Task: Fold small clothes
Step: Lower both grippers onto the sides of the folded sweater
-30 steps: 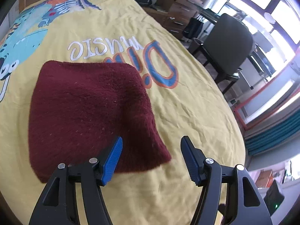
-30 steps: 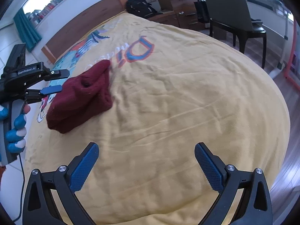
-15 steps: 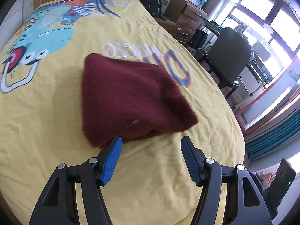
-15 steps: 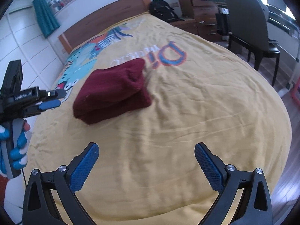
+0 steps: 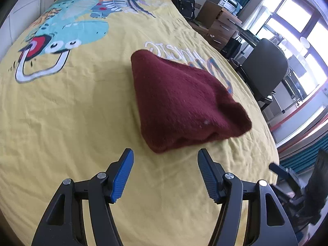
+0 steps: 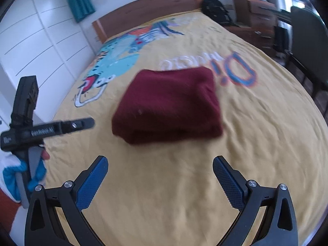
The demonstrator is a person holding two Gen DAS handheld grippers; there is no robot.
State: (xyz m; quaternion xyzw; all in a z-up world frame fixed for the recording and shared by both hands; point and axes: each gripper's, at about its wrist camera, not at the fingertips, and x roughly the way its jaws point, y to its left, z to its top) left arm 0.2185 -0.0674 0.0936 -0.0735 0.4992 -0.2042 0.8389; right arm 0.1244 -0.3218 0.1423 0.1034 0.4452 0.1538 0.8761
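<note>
Bed: yellow printed bedspread (image 5: 82, 112) under folded maroon garment (image 5: 184, 106)
Right view only: gloved hand (image 6: 22, 170) holding left gripper (image 5: 165, 174)
Jaws: left gripper half open, right gripper (image 6: 160, 182) wide, both empty; garment just beyond

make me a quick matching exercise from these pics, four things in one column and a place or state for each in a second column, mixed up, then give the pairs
Things
1. maroon knitted garment
2. left hand-held gripper
3. black backpack
4. dark office chair

Places or states
A. beside the bed, near the window
B. lying folded on the yellow bedspread
C. jaws open, nothing between them
D. on the floor by the headboard end, next to the wooden drawers

Pairs: 1-B, 2-C, 3-D, 4-A
</note>
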